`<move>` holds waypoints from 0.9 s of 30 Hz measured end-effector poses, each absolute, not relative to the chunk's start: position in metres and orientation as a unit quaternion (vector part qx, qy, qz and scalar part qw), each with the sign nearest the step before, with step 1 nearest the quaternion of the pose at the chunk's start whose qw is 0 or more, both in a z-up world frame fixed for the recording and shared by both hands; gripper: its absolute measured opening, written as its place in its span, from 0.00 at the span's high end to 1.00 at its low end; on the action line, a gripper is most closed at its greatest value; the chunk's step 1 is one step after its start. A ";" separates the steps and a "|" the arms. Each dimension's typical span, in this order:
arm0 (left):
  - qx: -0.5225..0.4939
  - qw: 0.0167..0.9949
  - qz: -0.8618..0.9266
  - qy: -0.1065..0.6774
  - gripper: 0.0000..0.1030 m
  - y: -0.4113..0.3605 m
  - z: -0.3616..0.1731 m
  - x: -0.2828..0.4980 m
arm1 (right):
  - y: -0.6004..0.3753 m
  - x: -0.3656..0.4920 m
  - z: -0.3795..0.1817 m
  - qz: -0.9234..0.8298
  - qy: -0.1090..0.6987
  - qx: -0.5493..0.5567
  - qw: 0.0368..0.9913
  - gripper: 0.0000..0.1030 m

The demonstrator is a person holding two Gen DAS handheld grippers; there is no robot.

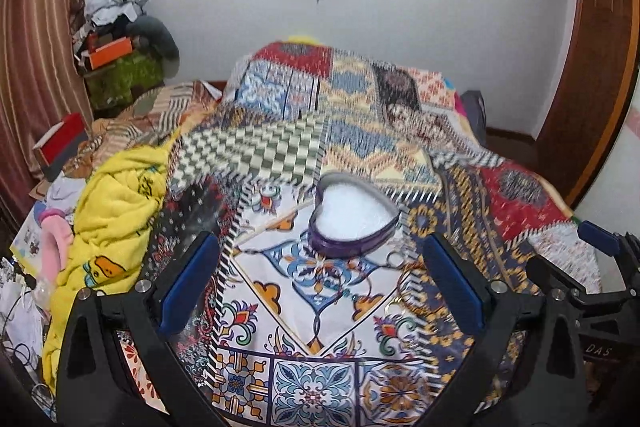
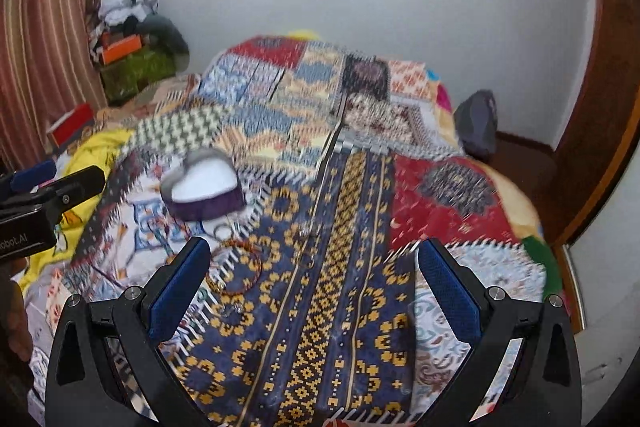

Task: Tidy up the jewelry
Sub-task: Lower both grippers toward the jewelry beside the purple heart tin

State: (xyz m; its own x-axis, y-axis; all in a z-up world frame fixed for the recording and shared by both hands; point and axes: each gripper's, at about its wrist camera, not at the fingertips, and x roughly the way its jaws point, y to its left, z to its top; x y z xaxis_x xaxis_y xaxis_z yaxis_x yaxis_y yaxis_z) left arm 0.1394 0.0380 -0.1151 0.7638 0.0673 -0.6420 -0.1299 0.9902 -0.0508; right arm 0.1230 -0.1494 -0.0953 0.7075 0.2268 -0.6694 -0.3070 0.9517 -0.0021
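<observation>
A heart-shaped purple box [image 1: 354, 217] with a white lining lies open on the patterned bedspread [image 1: 312, 311], just beyond my left gripper [image 1: 320, 283]. That gripper is open with nothing between its blue pads. Small silver rings [image 1: 394, 261] lie by the box's near right side. In the right wrist view the box [image 2: 204, 187] sits up and to the left. A red-orange bangle [image 2: 240, 269] rests beside the left finger of my right gripper [image 2: 314, 287], which is open and empty. Tiny metal pieces [image 2: 308, 233] lie on the blue and yellow strip, too blurred to identify.
A crumpled yellow blanket [image 1: 112, 219] lies to the left, with a red box [image 1: 60, 143] and piled clothes [image 1: 120, 27] beyond. The right gripper's body [image 1: 600, 267] shows at the right of the left wrist view. A grey bag [image 2: 476, 123] and wooden door [image 2: 600, 107] bound the bed's right.
</observation>
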 end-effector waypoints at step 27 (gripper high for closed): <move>-0.070 0.873 -0.078 0.476 0.74 0.028 -0.187 0.137 | -0.113 0.136 -0.167 0.285 0.475 -0.072 0.829 0.63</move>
